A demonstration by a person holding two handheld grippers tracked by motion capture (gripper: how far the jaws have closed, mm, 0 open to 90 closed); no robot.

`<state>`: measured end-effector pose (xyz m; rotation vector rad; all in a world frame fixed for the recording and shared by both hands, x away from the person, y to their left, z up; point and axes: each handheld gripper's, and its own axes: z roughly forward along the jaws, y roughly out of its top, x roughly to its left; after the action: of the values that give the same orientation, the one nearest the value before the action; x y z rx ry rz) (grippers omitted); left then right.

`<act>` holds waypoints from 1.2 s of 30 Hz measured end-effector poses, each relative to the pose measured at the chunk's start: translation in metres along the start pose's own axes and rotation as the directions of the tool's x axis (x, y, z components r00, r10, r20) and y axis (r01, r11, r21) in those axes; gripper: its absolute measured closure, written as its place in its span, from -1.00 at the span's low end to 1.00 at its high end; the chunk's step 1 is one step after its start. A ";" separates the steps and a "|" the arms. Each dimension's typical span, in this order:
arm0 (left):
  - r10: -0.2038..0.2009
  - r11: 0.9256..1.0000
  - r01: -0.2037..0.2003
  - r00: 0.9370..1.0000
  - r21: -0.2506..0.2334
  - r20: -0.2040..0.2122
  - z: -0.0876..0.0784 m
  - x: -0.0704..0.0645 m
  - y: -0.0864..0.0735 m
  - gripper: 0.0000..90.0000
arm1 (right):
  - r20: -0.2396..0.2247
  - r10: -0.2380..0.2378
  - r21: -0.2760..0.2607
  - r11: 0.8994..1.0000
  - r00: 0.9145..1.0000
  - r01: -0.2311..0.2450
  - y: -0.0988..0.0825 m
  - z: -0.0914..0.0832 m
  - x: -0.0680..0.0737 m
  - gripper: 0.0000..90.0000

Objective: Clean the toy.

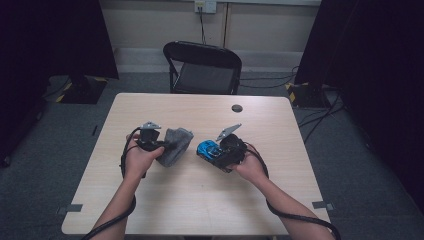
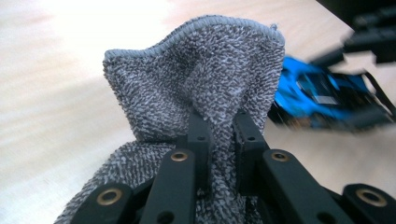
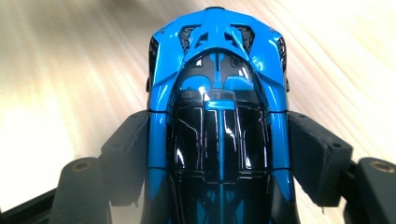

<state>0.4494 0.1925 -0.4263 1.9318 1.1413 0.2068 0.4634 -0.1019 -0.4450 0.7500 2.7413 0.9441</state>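
Note:
A grey terry cloth [image 1: 175, 145] hangs bunched over the middle of the table, pinched by my left gripper [image 1: 161, 145], which is shut on it. In the left gripper view the two black jaws clamp a fold of the cloth [image 2: 201, 84] between them at the gripper [image 2: 220, 122]. A blue and black toy car [image 1: 208, 149] is held just right of the cloth by my right gripper [image 1: 216, 154]. Its pads [image 3: 128, 154] press on both flanks of the car [image 3: 219, 98]. The car [image 2: 322, 95] also appears blurred behind the cloth.
The light wooden table [image 1: 200, 200] has a dark round cable hole [image 1: 237, 108] near its far edge. A black folding chair [image 1: 202, 67] stands behind the table. Cables trail from both grippers along the person's forearms.

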 end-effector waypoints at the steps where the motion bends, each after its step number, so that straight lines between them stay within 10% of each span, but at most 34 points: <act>1: -0.008 1.000 0.008 1.000 -0.007 -0.003 0.002 0.001 0.003 0.78 | -0.003 -0.008 -0.003 1.000 1.000 0.008 0.001 0.000 0.002 -0.36; 20: 0.022 0.999 -0.024 0.999 0.039 0.043 0.051 -0.017 0.020 0.78 | -0.045 -0.064 -0.007 0.998 0.997 0.064 0.003 0.000 0.019 -0.36; 36: 0.037 0.996 -0.044 0.995 0.081 0.094 0.041 -0.016 0.013 0.78 | -0.024 -0.068 0.008 0.998 0.997 0.068 0.003 0.003 0.016 -0.36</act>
<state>0.4703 0.1528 -0.4380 2.0170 1.0655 0.0924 0.4516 -0.0898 -0.4453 0.6459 2.7740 0.9335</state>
